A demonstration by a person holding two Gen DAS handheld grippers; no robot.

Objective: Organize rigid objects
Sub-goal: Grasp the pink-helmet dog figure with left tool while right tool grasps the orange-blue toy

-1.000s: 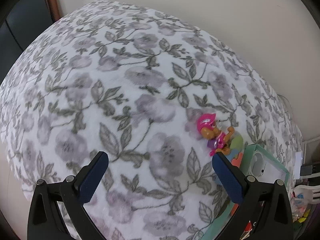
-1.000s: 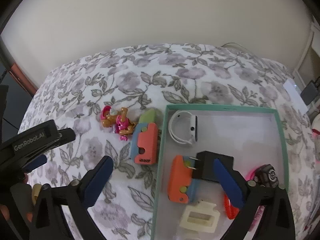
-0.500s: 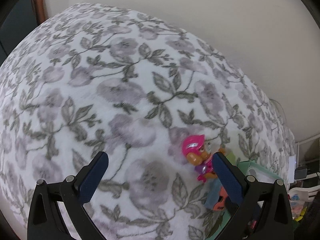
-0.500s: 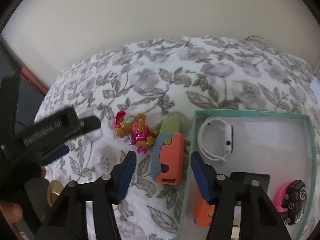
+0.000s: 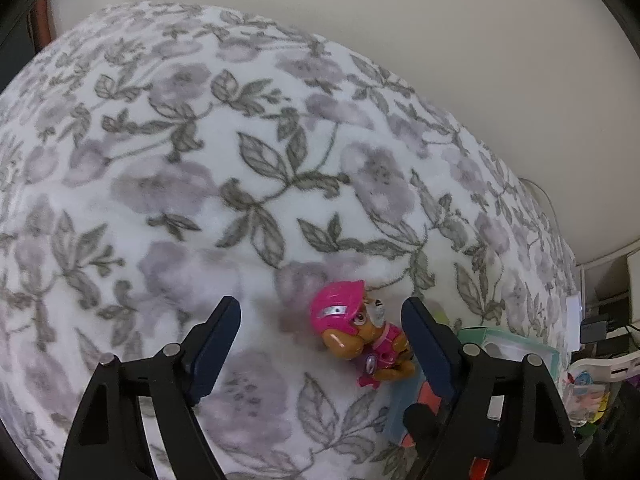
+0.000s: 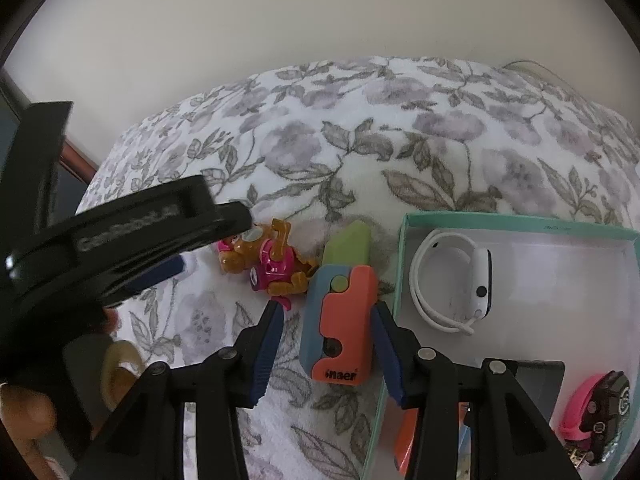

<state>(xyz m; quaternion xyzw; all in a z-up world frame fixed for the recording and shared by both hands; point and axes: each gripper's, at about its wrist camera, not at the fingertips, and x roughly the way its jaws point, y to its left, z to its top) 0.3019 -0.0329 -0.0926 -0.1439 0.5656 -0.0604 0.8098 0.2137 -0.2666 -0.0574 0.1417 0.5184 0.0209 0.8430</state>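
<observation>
The left gripper (image 5: 321,320) has come down over the toy dog (image 5: 358,340) and its jaws have just been closing, with the dog between them, close to the right pad; they seem not to touch it; the right gripper (image 6: 328,334) has left the box (image 6: 520,228); its jaws have narrowed around the orange and blue block (image 6: 340,320).
</observation>
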